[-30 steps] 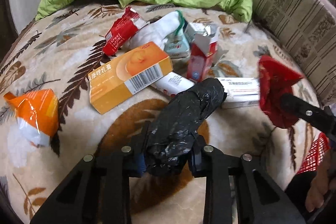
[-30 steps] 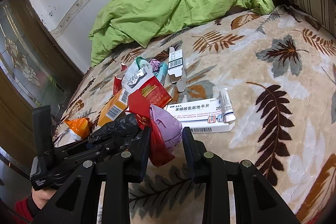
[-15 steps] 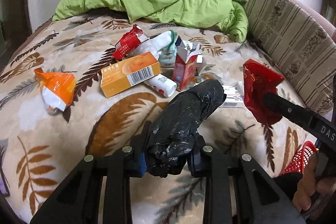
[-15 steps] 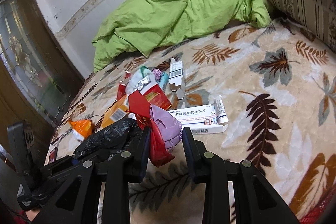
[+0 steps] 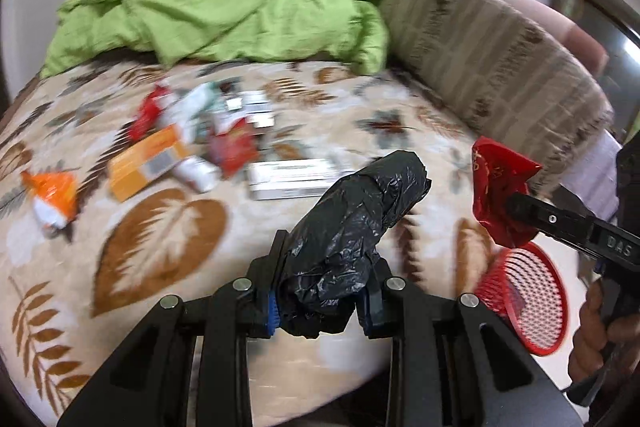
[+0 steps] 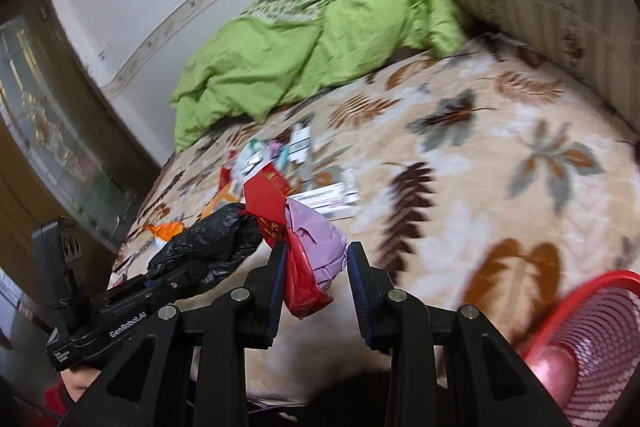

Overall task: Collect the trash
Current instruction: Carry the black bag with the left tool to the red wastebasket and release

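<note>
Both grippers have pulled back off the bed, so the litter pile [image 5: 200,143] sits farther away, around 10 o'clock. A red mesh basket [image 5: 532,295] has come fully into view at 4 o'clock, below the right gripper [image 5: 508,211].

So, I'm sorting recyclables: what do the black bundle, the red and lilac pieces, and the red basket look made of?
Black bundle: thin plastic film, glossy, finely crinkled like a bin bag. Red piece: shiny, sharply creased, probably plastic or foil wrapper. Lilac piece: soft matte folds, thin plastic or paper, unclear. Red basket: rigid moulded plastic mesh, it seems.
</note>
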`<move>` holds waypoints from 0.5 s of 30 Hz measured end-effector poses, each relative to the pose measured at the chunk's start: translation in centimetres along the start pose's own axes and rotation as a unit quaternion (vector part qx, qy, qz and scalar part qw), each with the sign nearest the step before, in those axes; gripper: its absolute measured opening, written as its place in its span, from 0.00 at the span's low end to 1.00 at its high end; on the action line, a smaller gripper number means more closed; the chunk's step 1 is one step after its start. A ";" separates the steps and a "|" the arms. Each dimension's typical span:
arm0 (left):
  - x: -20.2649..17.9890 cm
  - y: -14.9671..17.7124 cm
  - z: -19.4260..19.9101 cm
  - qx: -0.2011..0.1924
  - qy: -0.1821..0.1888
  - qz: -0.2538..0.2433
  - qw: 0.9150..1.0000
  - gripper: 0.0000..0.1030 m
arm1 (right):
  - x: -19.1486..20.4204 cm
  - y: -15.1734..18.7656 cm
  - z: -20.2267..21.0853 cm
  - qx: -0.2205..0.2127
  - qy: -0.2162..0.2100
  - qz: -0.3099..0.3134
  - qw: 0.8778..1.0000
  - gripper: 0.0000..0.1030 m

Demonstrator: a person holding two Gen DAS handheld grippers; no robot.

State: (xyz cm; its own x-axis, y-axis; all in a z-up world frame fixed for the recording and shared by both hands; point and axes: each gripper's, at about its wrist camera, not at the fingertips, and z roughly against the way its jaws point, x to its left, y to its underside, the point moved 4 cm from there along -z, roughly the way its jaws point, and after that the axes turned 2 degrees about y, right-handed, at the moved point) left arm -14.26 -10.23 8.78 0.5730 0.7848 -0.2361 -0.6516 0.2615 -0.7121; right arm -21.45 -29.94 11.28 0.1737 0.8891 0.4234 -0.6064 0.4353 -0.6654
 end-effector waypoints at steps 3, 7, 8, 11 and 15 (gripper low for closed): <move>-4.0 -0.3 -0.4 0.005 0.029 -0.033 0.999 0.27 | -3.1 0.1 3.0 -0.009 0.025 -0.028 0.999 0.31; -9.6 -0.1 -1.7 0.025 0.075 -0.075 0.994 0.27 | -7.5 0.7 6.8 -0.019 0.067 -0.063 0.996 0.31; -11.3 0.0 -2.3 0.033 0.087 -0.090 0.992 0.27 | -8.7 1.0 7.8 -0.021 0.081 -0.076 0.994 0.31; -15.5 0.7 -3.5 0.055 0.109 -0.123 0.985 0.27 | -12.3 2.2 10.3 -0.023 0.121 -0.109 0.986 0.31; -20.3 2.3 -5.4 0.083 0.118 -0.171 0.975 0.27 | -16.3 4.1 12.7 -0.017 0.162 -0.152 0.975 0.32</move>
State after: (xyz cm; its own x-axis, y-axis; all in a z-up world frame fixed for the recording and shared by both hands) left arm -24.76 -28.60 8.37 0.8567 0.4895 -0.1624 -0.4622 0.5889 -0.6630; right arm -36.63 -44.45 9.39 0.5809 0.7136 0.3917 -0.4636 0.6855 -0.5613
